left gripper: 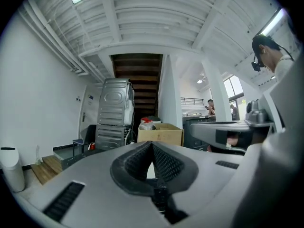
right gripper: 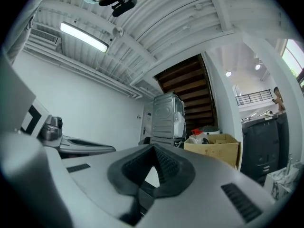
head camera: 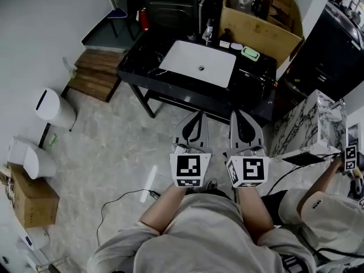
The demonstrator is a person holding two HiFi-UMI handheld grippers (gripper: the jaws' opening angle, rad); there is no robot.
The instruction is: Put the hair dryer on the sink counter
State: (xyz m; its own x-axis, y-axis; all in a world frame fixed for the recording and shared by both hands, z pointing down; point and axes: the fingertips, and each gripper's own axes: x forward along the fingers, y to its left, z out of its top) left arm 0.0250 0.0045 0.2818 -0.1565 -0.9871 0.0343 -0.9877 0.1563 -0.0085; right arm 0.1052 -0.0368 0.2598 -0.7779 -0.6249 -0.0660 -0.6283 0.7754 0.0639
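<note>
The black sink counter [head camera: 142,61] with its white basin [head camera: 196,64] stands ahead of me. No hair dryer shows in any view. My left gripper [head camera: 196,114] and right gripper [head camera: 239,114] are held side by side, level, pointing at the counter's front edge from a short way off. Both are shut with nothing between the jaws. In the left gripper view the left gripper [left gripper: 152,146] has its black pads meeting in a point, and the right gripper [right gripper: 153,148] looks the same in the right gripper view.
A faucet [head camera: 208,33], small bottles and a green dish [head camera: 250,53] sit at the counter's back. An open cardboard box [head camera: 256,27] stands behind right. A white bin [head camera: 54,107] and wooden steps [head camera: 96,73] are at left. A seated person [head camera: 330,209] is at right. A cable [head camera: 125,201] lies on the floor.
</note>
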